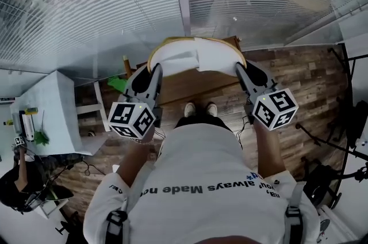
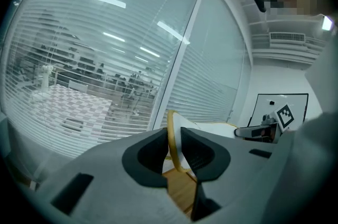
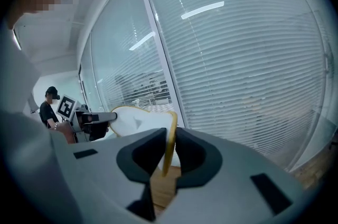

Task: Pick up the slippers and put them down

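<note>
1. The left hand-held gripper [image 1: 154,71] is clamping its jaws on the yellow-trimmed rim of the left slipper [image 1: 172,57]. The thin edge is standing upright between the pads, probably because the rim is the slimmest part to pinch.
2. The right hand-held gripper [image 1: 241,71] is gripping the right slipper [image 1: 221,58] the same way, by its outer rim.
3. Both white slippers are hanging in the air in front of the person, side by side and meeting in the middle. They are above a brown wooden counter [image 1: 190,87] and apparently clear of it.
4. Gripping each outer edge is keeping the two tools well apart and the pair roughly level, which should be helping a matched set-down.
5. Lowering is looking like the step ahead. With pinches this narrow, the soft soles may be sagging or slipping on the way down.
</note>
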`<state>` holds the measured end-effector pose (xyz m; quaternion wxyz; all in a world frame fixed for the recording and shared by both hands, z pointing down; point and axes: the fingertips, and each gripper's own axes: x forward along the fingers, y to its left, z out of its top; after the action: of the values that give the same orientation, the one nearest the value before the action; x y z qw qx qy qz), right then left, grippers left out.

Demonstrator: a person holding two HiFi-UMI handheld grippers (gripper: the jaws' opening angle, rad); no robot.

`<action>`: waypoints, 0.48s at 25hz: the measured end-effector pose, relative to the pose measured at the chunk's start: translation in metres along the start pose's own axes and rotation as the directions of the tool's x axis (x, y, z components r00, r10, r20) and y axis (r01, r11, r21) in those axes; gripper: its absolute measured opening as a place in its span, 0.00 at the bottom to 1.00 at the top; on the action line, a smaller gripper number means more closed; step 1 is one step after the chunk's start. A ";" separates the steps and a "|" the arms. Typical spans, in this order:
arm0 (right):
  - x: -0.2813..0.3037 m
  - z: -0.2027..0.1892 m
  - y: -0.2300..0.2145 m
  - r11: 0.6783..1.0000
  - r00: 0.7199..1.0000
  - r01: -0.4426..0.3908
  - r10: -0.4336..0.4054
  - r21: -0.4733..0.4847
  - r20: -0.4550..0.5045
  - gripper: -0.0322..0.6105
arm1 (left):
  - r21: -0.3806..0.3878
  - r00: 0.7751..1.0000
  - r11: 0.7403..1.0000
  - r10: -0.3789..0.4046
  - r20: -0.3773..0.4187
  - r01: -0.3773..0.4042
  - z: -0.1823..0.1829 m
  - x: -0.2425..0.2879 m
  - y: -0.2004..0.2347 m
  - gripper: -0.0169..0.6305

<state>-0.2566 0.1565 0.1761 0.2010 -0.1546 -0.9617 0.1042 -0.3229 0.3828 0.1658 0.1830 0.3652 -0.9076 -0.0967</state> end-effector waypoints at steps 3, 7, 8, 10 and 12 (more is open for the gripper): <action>-0.013 -0.002 -0.005 0.999 0.999 0.049 -0.049 0.014 0.017 0.14 | 0.012 0.999 0.999 -0.048 -0.010 0.048 0.000 0.009 -0.009 0.15; -0.045 -0.009 -0.017 0.991 0.990 0.130 -0.132 0.044 0.040 0.14 | 0.026 0.990 0.990 -0.135 -0.032 0.136 -0.004 0.023 -0.035 0.15; -0.055 -0.011 -0.021 0.986 0.986 0.156 -0.158 0.055 0.047 0.14 | 0.032 0.986 0.986 -0.163 -0.041 0.164 -0.006 0.029 -0.044 0.15; -0.075 -0.015 -0.031 0.975 0.976 0.208 -0.212 0.076 0.058 0.14 | 0.041 0.974 0.975 -0.217 -0.062 0.219 -0.009 0.041 -0.062 0.15; -0.092 -0.018 -0.042 0.965 0.965 0.247 -0.253 0.091 0.067 0.14 | 0.048 0.963 0.964 -0.257 -0.077 0.261 -0.012 0.053 -0.080 0.14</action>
<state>-0.1799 0.0884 0.1705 0.1812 -0.0194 -0.9755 0.1230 -0.3027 0.2883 0.1656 0.1899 0.4890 -0.8476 -0.0805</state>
